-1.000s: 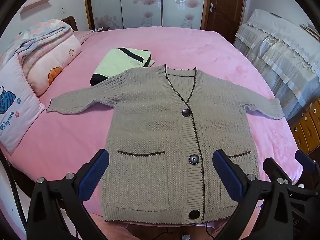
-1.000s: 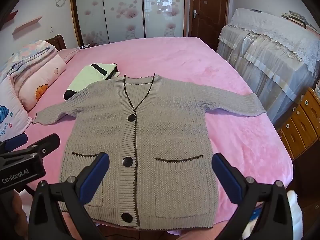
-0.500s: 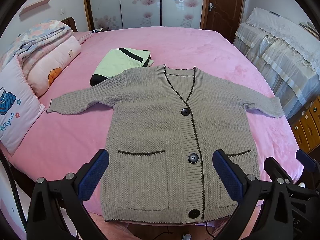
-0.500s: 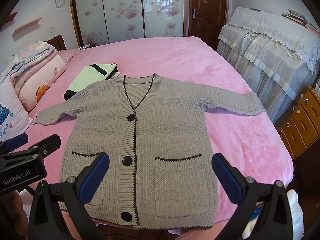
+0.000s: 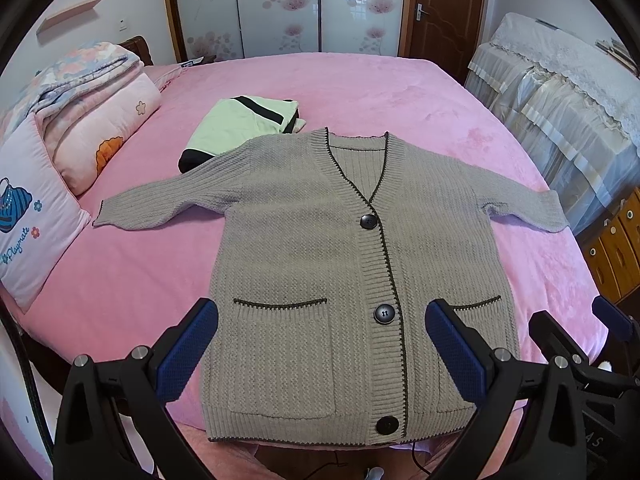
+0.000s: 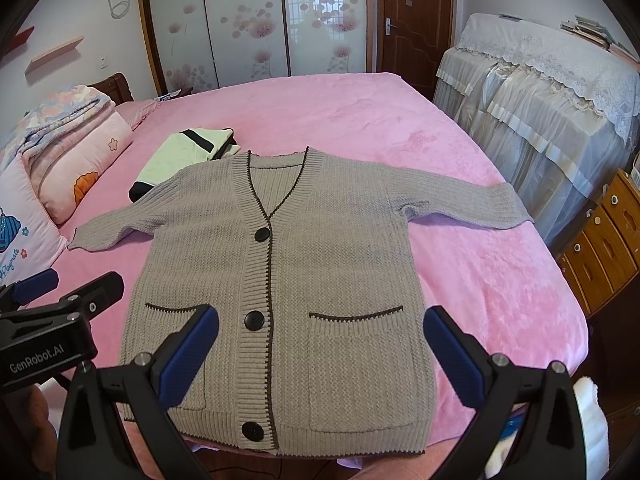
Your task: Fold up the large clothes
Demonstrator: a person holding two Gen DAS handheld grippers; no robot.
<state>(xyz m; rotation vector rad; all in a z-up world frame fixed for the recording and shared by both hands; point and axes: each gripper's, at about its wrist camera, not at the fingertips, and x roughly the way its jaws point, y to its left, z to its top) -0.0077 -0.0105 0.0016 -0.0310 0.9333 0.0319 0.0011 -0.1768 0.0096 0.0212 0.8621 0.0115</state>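
Note:
A grey knit cardigan [image 5: 320, 248] with dark trim and three black buttons lies flat, face up, on the pink bed, sleeves spread out; it also shows in the right wrist view [image 6: 288, 264]. My left gripper [image 5: 322, 344] is open and empty, held above the hem over the left pocket. My right gripper [image 6: 320, 344] is open and empty, held above the hem over the right pocket. The left gripper's body also shows in the right wrist view [image 6: 52, 320].
A folded green and black garment [image 5: 240, 126] lies on the pink bed [image 5: 360, 84] beyond the cardigan's left shoulder. Pillows and a folded quilt [image 5: 80, 120] are at the left. A draped cabinet [image 5: 560, 104] and wooden drawers [image 5: 616, 248] stand at the right.
Both grippers have stayed open and nearly still; the views shift only slightly. The cardigan has not moved.

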